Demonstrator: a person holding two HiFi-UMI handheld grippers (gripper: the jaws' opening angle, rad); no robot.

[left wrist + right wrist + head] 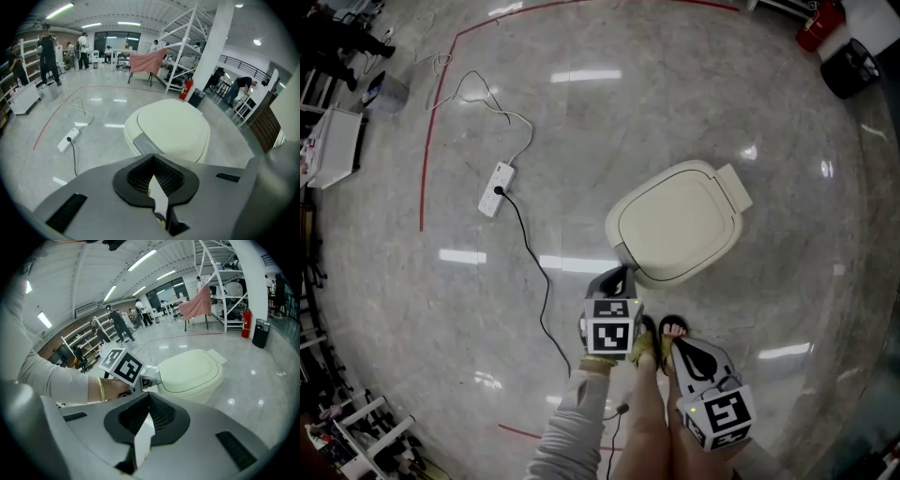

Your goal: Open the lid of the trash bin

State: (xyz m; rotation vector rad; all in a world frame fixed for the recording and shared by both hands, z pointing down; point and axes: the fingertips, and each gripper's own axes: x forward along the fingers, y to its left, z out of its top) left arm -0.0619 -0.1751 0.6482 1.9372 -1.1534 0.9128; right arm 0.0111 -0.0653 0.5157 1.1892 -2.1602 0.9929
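Trash bin (680, 220), cream-coloured, standing on the polished floor (722, 112) just ahead of the person's feet. Its lid (171, 126) lies flat and shut on the body, so nothing inside the bin can be seen. A grey tab (145, 143) sits at the front edge of the bin, on the side facing the person.

Left gripper (620, 277) is held out with its tip just beside that front edge; whether it touches the bin cannot be told. Its jaws are closed together with nothing between them. Right gripper (682, 349) hangs further back, over the person's legs and apart from the bin. Its jaws are likewise closed and empty.

Power strip (497, 188) lies on the floor well to the left of the bin, with a black cable (534, 272) running from it toward the person.
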